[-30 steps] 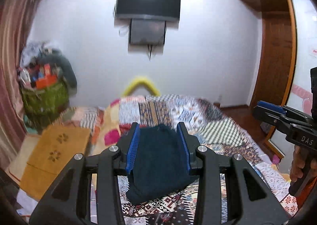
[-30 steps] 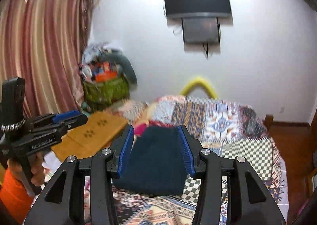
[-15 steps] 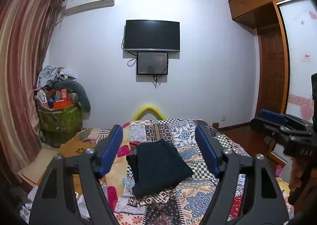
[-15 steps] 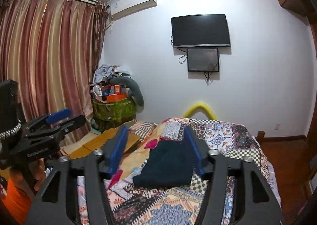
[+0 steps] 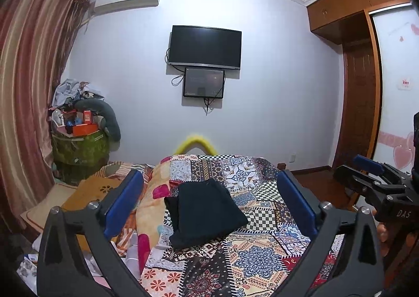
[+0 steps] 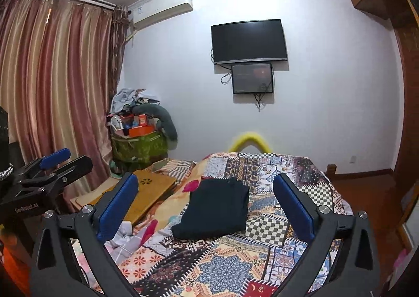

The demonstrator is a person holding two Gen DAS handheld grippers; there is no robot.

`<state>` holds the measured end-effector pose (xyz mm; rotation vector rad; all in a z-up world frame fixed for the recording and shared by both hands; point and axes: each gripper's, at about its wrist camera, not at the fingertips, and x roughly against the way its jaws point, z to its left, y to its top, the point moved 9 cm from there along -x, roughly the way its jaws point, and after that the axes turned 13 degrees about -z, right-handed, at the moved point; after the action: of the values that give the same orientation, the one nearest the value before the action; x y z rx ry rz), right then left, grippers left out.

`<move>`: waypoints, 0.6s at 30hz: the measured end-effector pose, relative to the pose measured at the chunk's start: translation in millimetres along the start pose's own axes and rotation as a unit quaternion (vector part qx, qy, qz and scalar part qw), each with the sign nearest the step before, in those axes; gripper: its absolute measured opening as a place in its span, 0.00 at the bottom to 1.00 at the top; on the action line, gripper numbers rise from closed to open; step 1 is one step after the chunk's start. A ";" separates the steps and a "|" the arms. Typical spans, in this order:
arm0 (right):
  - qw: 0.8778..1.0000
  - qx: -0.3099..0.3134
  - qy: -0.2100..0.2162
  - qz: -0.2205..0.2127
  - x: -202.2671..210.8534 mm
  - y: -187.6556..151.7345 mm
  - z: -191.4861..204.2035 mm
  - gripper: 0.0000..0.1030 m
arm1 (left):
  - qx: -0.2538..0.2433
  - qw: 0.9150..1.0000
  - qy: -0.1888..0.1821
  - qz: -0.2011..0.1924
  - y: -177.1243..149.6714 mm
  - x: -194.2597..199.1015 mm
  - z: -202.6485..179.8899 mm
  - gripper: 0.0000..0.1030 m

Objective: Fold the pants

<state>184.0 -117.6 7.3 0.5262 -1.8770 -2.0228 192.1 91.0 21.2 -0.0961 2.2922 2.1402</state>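
Note:
The dark pants point(image 5: 205, 212) lie folded into a compact rectangle on the patchwork bedspread point(image 5: 251, 252); they also show in the right wrist view point(image 6: 217, 212). My left gripper point(image 5: 209, 204) is open and empty, held above and well back from the pants. My right gripper point(image 6: 205, 206) is open and empty too, also raised and back from them. The right gripper shows from the side at the right edge of the left wrist view point(image 5: 371, 179). The left gripper shows at the left edge of the right wrist view point(image 6: 49, 168).
A yellow-orange pillow point(image 5: 149, 208) lies left of the pants. A wooden board point(image 6: 146, 189) sits left of the bed, with a full green basket point(image 6: 138, 145) behind it. A curtain point(image 6: 52, 87) hangs at left. A TV point(image 6: 248, 40) hangs on the far wall. A wardrobe point(image 5: 358, 103) stands at right.
Both grippers have pulled up and back from the folded pants and opened wider. The pants stay folded on the bed.

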 end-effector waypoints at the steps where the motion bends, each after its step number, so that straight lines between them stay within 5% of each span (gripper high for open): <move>1: 1.000 -0.005 0.001 0.000 1.7 -0.5 -0.1 0.99 | 0.001 1.000 0.000 0.000 -0.1 0.2 -0.4 1.00; 18: 1.000 -0.003 -0.011 0.003 7.5 -7.1 -0.3 0.99 | -0.001 1.000 0.001 0.010 -11.3 -2.6 -2.0 1.00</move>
<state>177.7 -120.9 -0.2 0.4993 -1.8812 -2.0379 195.3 88.3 10.1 -0.0760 2.3019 2.1542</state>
